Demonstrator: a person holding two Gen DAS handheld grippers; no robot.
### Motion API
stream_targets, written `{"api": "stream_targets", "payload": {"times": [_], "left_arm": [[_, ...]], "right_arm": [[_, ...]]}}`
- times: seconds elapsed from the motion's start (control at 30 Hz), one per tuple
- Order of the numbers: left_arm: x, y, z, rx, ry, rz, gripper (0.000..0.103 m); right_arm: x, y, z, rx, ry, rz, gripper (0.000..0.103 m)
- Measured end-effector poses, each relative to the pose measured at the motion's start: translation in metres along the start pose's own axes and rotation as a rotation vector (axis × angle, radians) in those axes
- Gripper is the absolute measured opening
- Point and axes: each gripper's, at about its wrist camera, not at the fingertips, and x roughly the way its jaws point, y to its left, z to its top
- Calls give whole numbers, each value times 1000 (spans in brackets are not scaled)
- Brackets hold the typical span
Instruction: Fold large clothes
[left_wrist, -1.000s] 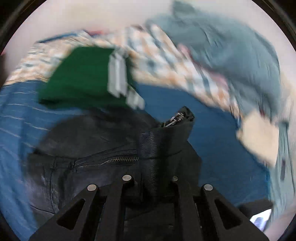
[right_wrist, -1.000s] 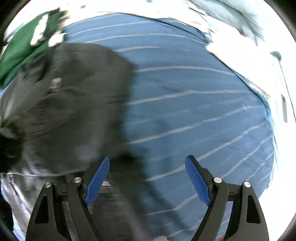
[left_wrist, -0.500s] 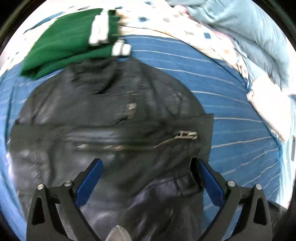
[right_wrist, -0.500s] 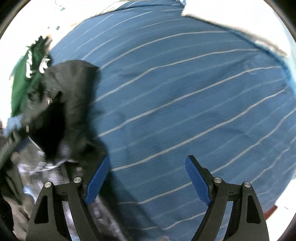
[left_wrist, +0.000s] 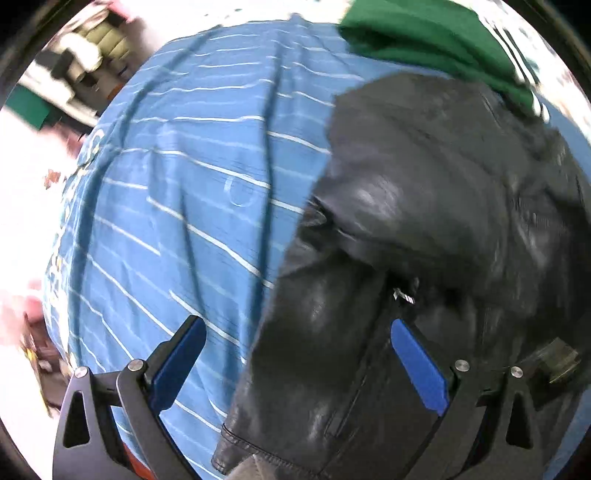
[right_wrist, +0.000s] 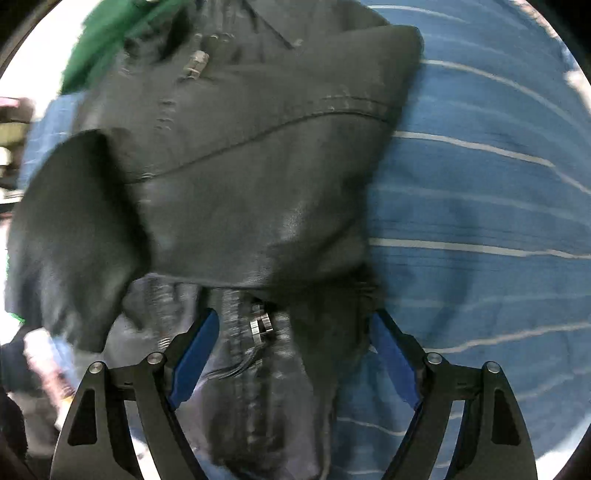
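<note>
Here, black leather jacket (left_wrist: 424, 221) on the blue striped sheet (left_wrist: 177, 184) beneath both wide-open, empty grippers (left_wrist: 295, 365) (right_wrist: 291, 354).

Both views are smeared by motion blur. In the left wrist view the black leather jacket (left_wrist: 424, 229) runs off the right and bottom edges, so its full outline cannot be told. The green garment (left_wrist: 424, 33) at the far edge of the blue striped sheet (left_wrist: 192, 192) is cut by the top edge, and the jacket covers its near side. Off the sheet's left edge, the clutter (left_wrist: 74, 74) is too blurred to name, and beyond it everything is washed out white. In the right wrist view a small metal fitting (right_wrist: 260, 326) on the jacket is too blurred to identify. The jacket hides the sheet beneath.
</note>
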Motion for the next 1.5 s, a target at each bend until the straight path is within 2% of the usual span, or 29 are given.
{"api": "stream_targets", "payload": {"times": [0.07,0.13,0.23,0.3,0.33,0.43,0.5,0.57,0.6,0.63,0.7,0.73,0.8,0.83,0.9,0.93,1.0,1.07,1.13,1.17,1.2,1.23,1.27,1.3,1.4,1.47,1.5], "left_arm": [[-6,-5,-1,-10,-20,3,102],[-1,-8,-1,-19,-5,-9,102],[15,-10,-2,-65,67,-29,102],[14,-11,-8,-60,58,18,102],[13,-10,-10,-54,48,40,102],[16,-4,-18,-44,40,78,102],[20,0,-23,-49,57,80,102],[21,8,-25,-46,57,90,102],[20,11,-26,-42,50,92,102],[18,15,-26,-38,42,94,102],[15,21,-25,-32,26,101,102],[15,25,-24,-33,22,98,102],[14,31,-20,-44,21,91,102],[13,32,-18,-50,20,85,102],[13,32,-11,-58,14,71,102],[14,31,-8,-59,14,71,102],[12,28,0,-56,-1,75,102],[9,24,5,-30,-23,125,102],[9,20,8,3,-51,227,102],[11,19,9,13,-57,257,102],[15,17,9,30,-54,291,102],[21,17,10,42,-37,305,102],[26,18,10,45,-14,309,102],[30,19,10,41,4,306,102],[34,24,6,37,17,297,102],[34,27,2,43,18,300,102],[34,29,1,44,21,300,102]], "right_arm": [[-15,-2,-4,73,-52,15,85],[-34,-6,-11,148,-91,89,85],[-56,1,-18,202,-93,300,85],[-56,22,-16,163,-54,336,85],[-51,35,-14,145,-24,370,85],[0,73,-15,146,112,449,85],[45,84,-15,234,216,559,85],[79,83,-16,387,283,726,84],[83,76,-18,472,268,840,81],[82,69,-19,529,246,930,70],[74,50,-24,635,185,1087,68],[64,28,-28,719,109,1180,68],[46,-14,-38,847,-47,1248,68],[39,-29,-40,879,-92,1234,68],[19,-69,-42,929,-183,1112,68],[12,-78,-40,916,-194,1052,69],[-16,-86,-25,790,-191,820,71],[-36,-75,-8,653,-179,712,78],[-53,-30,9,468,-176,585,82],[-59,11,17,327,-178,490,82],[-63,19,19,251,-176,440,82],[-61,49,20,135,-170,342,83],[-54,88,18,7,-166,248,82],[-51,97,19,-55,-159,209,82],[-10,173,-4,-308,-110,52,83],[19,198,-13,-406,-83,-74,81],[35,206,-16,-443,-91,-155,75]]}}
